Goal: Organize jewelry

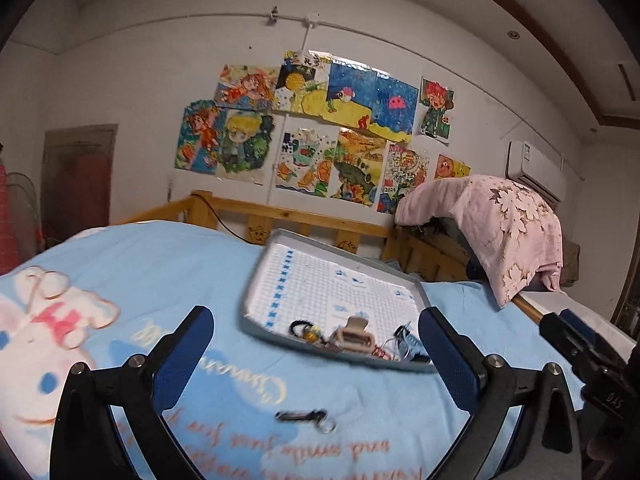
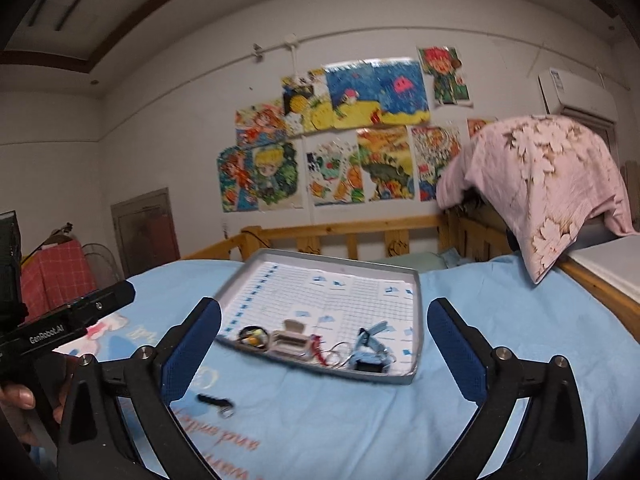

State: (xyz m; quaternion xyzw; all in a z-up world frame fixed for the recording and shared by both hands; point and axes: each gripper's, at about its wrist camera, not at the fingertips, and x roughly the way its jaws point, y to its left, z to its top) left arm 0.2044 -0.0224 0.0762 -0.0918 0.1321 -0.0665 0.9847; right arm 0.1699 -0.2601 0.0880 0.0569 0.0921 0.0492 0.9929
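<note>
A grey tray [image 1: 280,238] [image 2: 418,320] lined with grid paper lies on the blue bed blanket. Along its near edge sit a black hair tie with a yellow charm [image 1: 306,330] [image 2: 252,336], a beige hair claw [image 1: 352,336] [image 2: 290,340], a red trinket with rings [image 2: 326,352] and a blue clip [image 1: 408,344] [image 2: 370,342]. A black keychain piece with a ring [image 1: 306,418] [image 2: 216,402] lies on the blanket in front of the tray. My left gripper [image 1: 316,344] is open and empty above the blanket. My right gripper [image 2: 324,338] is open and empty too.
A wooden bed rail [image 1: 304,220] [image 2: 352,228] runs behind the tray. A pink flowered cloth [image 1: 504,220] [image 2: 552,168] drapes over something at the right. The blue blanket [image 1: 160,264] [image 2: 500,320] spreads around the tray. The left gripper's body [image 2: 60,328] shows at the right view's left edge.
</note>
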